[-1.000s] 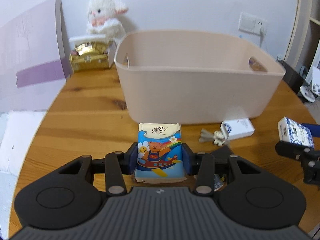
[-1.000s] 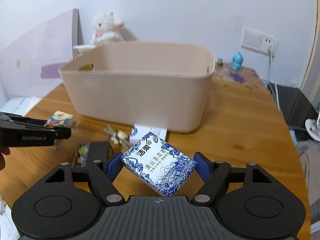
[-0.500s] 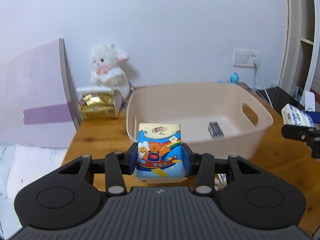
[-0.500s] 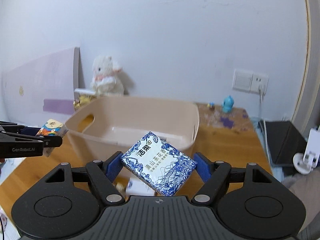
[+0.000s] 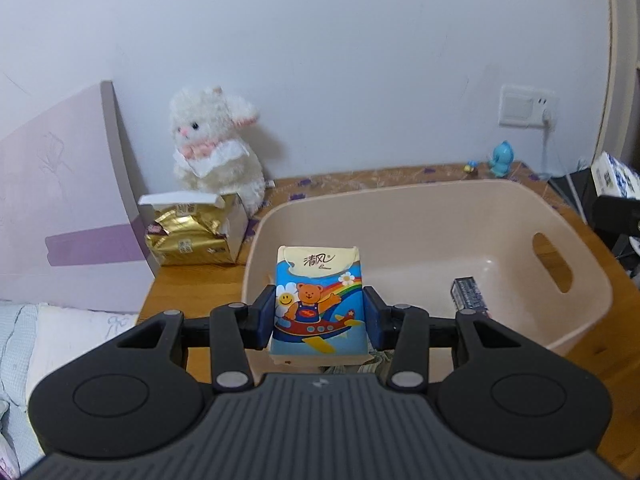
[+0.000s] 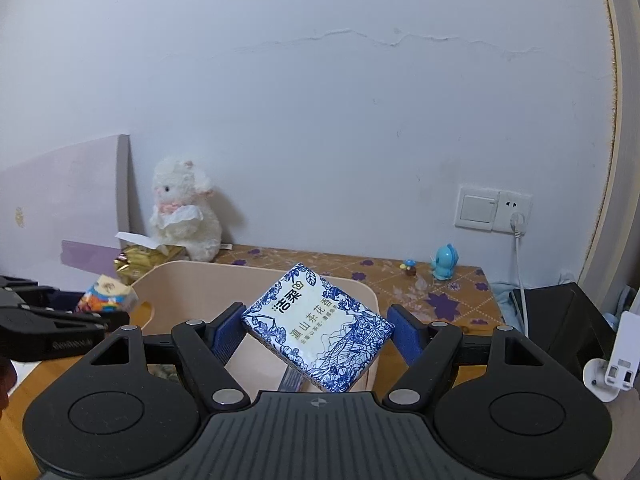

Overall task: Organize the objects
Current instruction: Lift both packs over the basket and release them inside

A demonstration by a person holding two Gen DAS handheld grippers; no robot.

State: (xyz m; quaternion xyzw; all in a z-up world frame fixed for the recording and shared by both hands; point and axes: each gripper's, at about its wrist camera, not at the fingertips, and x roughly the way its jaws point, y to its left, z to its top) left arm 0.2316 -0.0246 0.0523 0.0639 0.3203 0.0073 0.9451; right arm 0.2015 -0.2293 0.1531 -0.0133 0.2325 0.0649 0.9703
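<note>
both tongs are loaded. left gripper (image 5: pixel 320 316) is clamped on a bear tissue pack (image 5: pixel 319 304), upright between the pads, held over the near-left rim of the bin (image 5: pixel 580 316). right gripper (image 6: pixel 316 334) pinches a blue-and-white tissue pack (image 6: pixel 318 326) corner to corner, so it sits tilted like a diamond, above the bin's right side; the same pack shows at the far right edge of the left view (image 5: pixel 614 174).

inside the bin one small dark box (image 5: pixel 470 294) lies on the floor near the handle hole. so by my reading one item is stowed, two are in the air ready to drop, and neither is released yet. whatever is left on the table (image 5: pixel 188 292) under the grippers is mostly hidden; some greenish scraps peek out below the bear pack, too unclear to name.

plush lamb (image 5: pixel 212 148), gold bag (image 5: pixel 188 236) and blue figurine (image 6: pixel 444 262) sit behind the bin; whether they belong to the tidy-up i cannot tell.
</note>
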